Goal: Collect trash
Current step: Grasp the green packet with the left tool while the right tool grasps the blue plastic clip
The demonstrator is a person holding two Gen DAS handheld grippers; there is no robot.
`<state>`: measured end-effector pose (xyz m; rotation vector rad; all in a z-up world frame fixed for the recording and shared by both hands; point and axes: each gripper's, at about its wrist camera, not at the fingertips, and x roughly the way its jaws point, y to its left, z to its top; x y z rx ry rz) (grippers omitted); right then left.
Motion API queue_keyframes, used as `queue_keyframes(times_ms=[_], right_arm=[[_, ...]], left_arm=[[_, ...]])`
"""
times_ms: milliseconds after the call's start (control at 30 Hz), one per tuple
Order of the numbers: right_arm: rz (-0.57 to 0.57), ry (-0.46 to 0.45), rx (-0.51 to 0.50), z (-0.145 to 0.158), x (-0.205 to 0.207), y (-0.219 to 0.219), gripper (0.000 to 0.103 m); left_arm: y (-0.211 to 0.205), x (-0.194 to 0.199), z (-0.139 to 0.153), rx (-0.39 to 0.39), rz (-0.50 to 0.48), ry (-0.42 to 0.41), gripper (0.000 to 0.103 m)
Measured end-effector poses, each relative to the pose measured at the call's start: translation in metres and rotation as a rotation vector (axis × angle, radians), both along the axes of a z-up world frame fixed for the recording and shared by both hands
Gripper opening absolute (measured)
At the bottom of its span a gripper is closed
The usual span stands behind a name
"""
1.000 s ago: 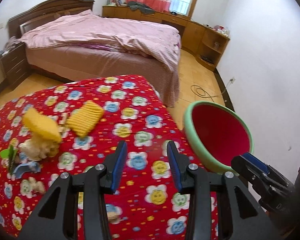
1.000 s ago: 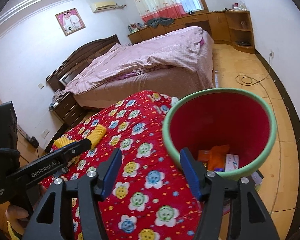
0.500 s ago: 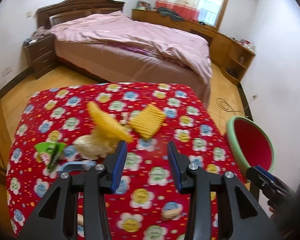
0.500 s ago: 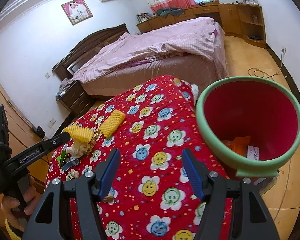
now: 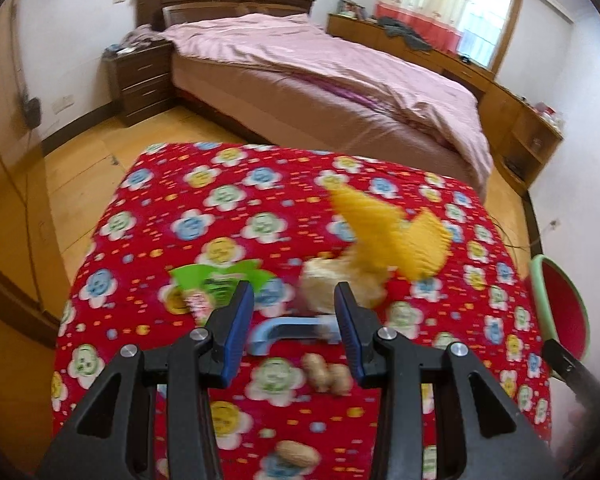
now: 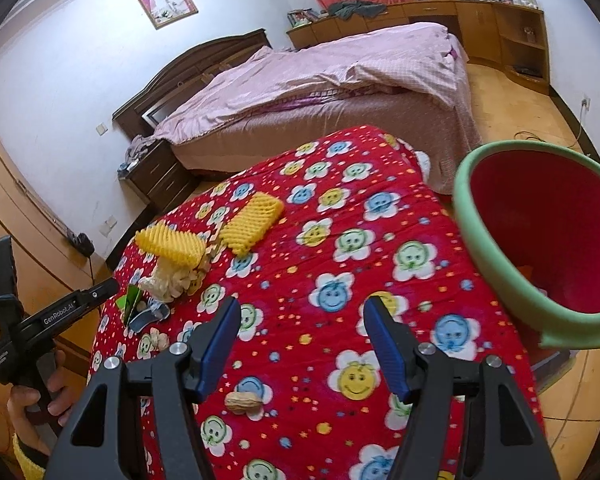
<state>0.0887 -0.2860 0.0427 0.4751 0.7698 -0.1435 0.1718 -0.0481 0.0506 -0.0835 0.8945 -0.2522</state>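
Observation:
On the red flowered tablecloth (image 5: pixel 228 216) lie two yellow foam nets (image 5: pixel 380 224) (image 6: pixel 254 220), a crumpled white wad (image 5: pixel 328 280), a green wrapper (image 5: pixel 216 280), a blue curved piece (image 5: pixel 288 328) and peanuts (image 5: pixel 328 376). My left gripper (image 5: pixel 294 300) hangs open and empty just short of the blue piece and the wad. Over the cloth's near middle, my right gripper (image 6: pixel 300 316) is open and empty, with a peanut (image 6: pixel 242 402) beneath it. The red bin with a green rim (image 6: pixel 496 264) stands off the table's right side.
A bed with a pink cover (image 5: pixel 340 80) stands beyond the table, with a dark nightstand (image 5: pixel 140 76) beside it. Wooden cabinets (image 6: pixel 500 28) line the far wall. A person's hand (image 6: pixel 32 396) grips the left gripper's handle at the table's left edge.
The left gripper has swung left across the table: the trash pile is now straight ahead of its fingers and the bin sits at the view's right edge. The right gripper has shifted left, away from the bin.

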Motion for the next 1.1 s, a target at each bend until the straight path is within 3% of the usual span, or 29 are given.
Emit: queue_keyframes(times_ms=[67,233,500,833,1100], right_arm=[[0.010,0.009,-0.003,-0.003,0.006,0.006,0.067],[0.025,0.021,0.002,-0.010,0.016,0.017,0.067],[0.041,0.035,-0.007,-0.018,0.030,0.031,0.067],[0.060,0.043,-0.029,-0.020,0.038,0.043,0.067],[0.078,0.050,-0.040,-0.021,0.043,0.053,0.067]], left_arm=[[0.011,0.004,-0.007,0.007,0.021,0.011,0.053],[0.026,0.013,-0.026,0.043,0.033,0.035,0.059],[0.031,0.029,-0.053,0.095,0.007,0.073,0.060],[0.043,0.048,-0.063,-0.006,0.006,0.068,0.060],[0.042,0.058,-0.066,-0.024,0.012,0.058,0.056]])
